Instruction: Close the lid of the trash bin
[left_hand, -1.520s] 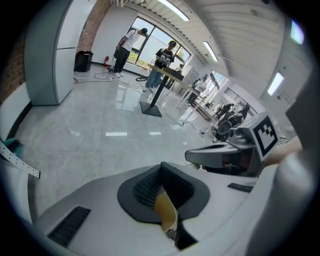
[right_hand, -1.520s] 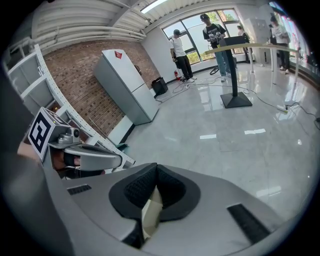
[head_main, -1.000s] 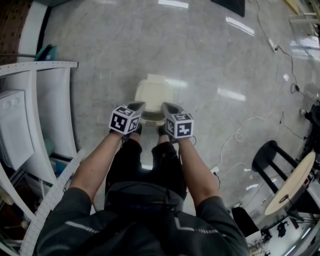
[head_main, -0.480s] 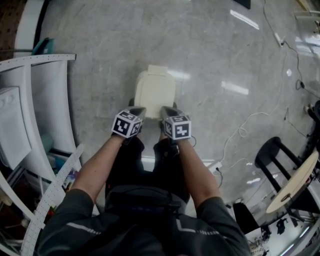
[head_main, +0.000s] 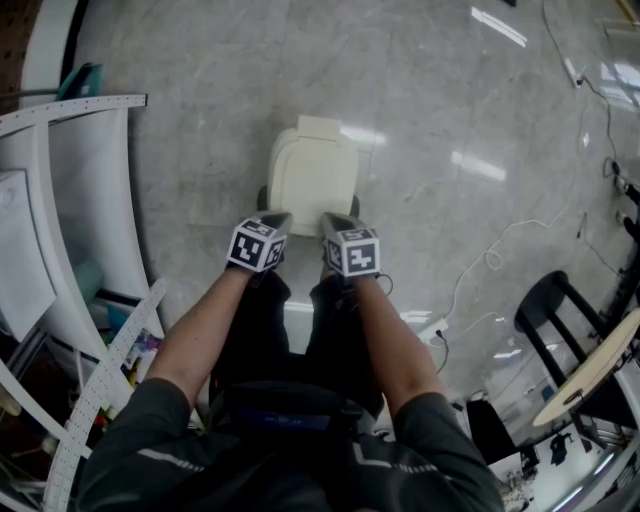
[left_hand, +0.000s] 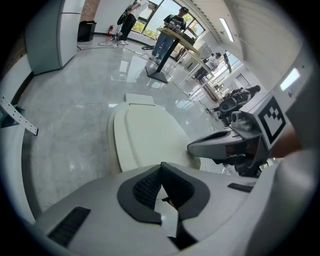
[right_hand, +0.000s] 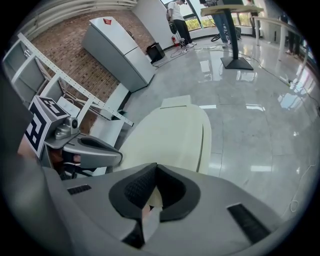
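Observation:
The cream trash bin (head_main: 312, 178) stands on the grey marble floor in front of my feet, its lid lying flat down on it. In the head view both grippers hover side by side over the bin's near edge. My left gripper (head_main: 273, 220) and right gripper (head_main: 335, 220) both have their jaws together with nothing between them. In the left gripper view the lid (left_hand: 145, 135) lies just beyond my left gripper (left_hand: 161, 167), and the right gripper (left_hand: 220, 145) shows to its right. In the right gripper view my right gripper (right_hand: 156, 168) sits above the lid (right_hand: 170, 135).
A white perforated rack (head_main: 70, 200) stands close on the left. A black stool (head_main: 560, 320) and a round wooden table top (head_main: 590, 365) are at the right, with a white cable (head_main: 490, 265) on the floor. A white fridge (right_hand: 120, 50) and people stand far off.
Both grippers have drawn back toward my body, off the lid's middle to its near edge. More of the flat lid now shows beyond them.

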